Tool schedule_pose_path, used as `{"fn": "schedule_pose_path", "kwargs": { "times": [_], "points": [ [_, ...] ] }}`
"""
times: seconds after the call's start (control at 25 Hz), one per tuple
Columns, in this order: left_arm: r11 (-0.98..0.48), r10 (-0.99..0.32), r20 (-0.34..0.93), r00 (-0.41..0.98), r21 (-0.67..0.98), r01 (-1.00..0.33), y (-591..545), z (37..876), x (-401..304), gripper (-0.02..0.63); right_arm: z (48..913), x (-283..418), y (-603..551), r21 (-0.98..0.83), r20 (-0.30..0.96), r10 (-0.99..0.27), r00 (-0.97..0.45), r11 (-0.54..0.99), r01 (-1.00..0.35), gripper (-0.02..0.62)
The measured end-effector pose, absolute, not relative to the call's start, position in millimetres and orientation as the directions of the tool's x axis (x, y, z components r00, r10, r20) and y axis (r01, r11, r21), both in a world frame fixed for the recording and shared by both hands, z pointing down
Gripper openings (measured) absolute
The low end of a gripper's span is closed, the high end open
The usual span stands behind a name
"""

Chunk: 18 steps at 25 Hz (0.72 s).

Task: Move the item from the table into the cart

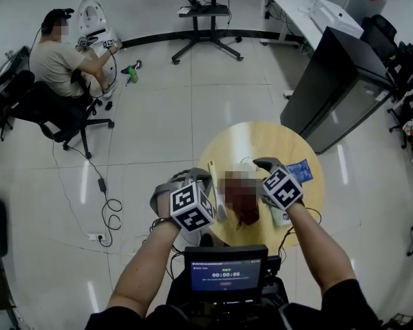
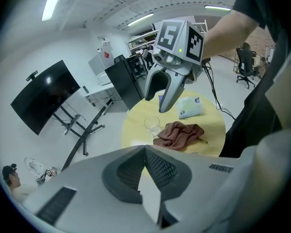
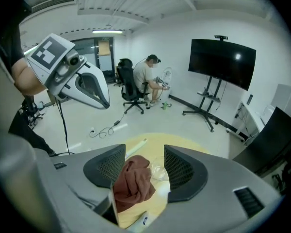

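Note:
A crumpled brown cloth [image 1: 249,212] lies on the round yellow table [image 1: 261,139], near its front edge. In the right gripper view the cloth [image 3: 132,181] shows between the spread jaws of my right gripper [image 3: 144,166], which is open and hangs above it without touching. A clear glass [image 3: 158,171] stands just beyond the cloth. My left gripper [image 2: 145,154] is shut with nothing in it, held above the table's left side. From there I see the cloth [image 2: 180,134], the glass [image 2: 153,125] and the right gripper [image 2: 167,89]. In the head view both grippers, left [image 1: 196,177] and right [image 1: 267,165], flank the cloth.
A blue-and-white packet [image 1: 301,170] and a white tube [image 1: 215,188] also lie on the table. A black cabinet [image 1: 337,88] stands behind it to the right. A seated person [image 1: 58,60], a screen stand [image 1: 206,19] and floor cables [image 1: 107,212] are farther off.

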<state>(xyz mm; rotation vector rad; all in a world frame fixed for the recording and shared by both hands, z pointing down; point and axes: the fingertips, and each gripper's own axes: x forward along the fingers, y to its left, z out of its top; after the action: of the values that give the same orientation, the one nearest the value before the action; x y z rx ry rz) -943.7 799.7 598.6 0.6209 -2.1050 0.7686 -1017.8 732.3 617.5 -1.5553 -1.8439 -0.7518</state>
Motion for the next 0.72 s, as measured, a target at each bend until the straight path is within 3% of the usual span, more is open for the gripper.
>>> {"fn": "schedule_pose_path", "kwargs": {
  "times": [0.24,0.72],
  "points": [
    [0.719,-0.173,0.858,-0.483,-0.225,-0.658,815.9,670.6,-970.5,-0.012,704.9,-1047.1,745.1,-0.003,0.852,0.521,-0.055,0.109,0.994,0.253],
    [0.724,-0.199,0.888,-0.414,-0.151,-0.673,827.2,754.4,-994.3,-0.011,800.7,-1065.0,775.1,-0.09,0.894,0.447,0.024,0.127,0.988,0.246]
  ]
}}
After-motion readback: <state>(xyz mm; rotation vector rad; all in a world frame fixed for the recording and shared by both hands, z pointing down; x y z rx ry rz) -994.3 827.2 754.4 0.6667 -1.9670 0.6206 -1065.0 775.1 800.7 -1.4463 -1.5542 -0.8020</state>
